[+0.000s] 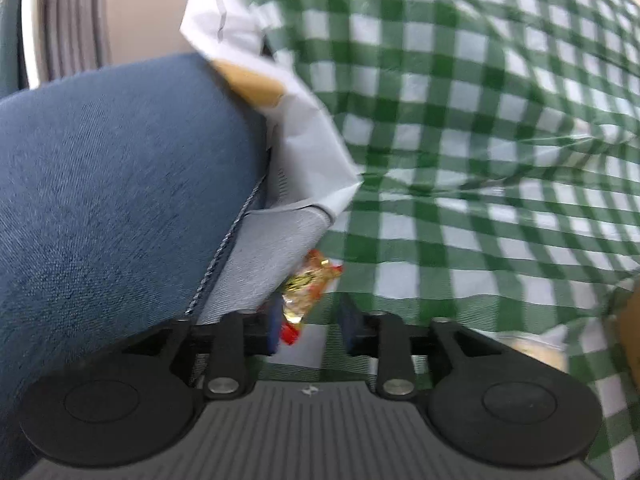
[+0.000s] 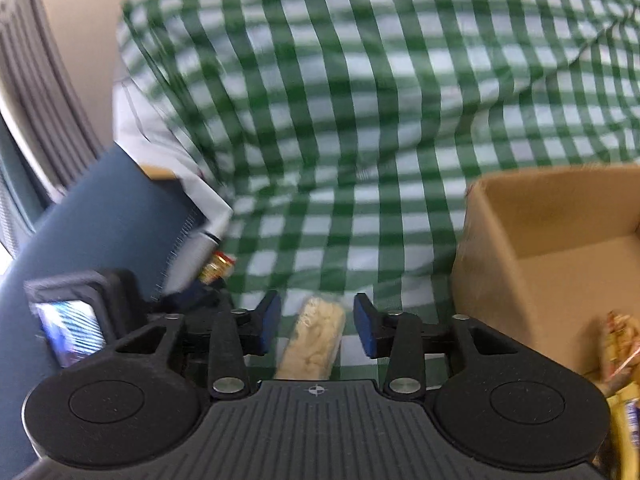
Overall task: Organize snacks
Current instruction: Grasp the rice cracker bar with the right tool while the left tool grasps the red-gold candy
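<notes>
My left gripper (image 1: 307, 330) is open; a red and gold candy wrapper (image 1: 308, 292) lies between its fingers, against the left pad and beside a grey fabric bin (image 1: 268, 256). My right gripper (image 2: 316, 330) is open around a pale wrapped snack bar (image 2: 314, 340) that lies on the green checked cloth (image 2: 340, 140). The candy (image 2: 216, 266) and the left gripper's body (image 2: 80, 320) show at the left of the right wrist view. A cardboard box (image 2: 560, 248) with several snacks (image 2: 620, 360) inside stands at the right.
A blue fabric bin (image 1: 120, 200) fills the left side of the left wrist view. White paper (image 1: 304, 132) leans by the bins. A wall and a ribbed radiator (image 1: 76, 12) are behind. The checked cloth covers the table and hangs rumpled at the back.
</notes>
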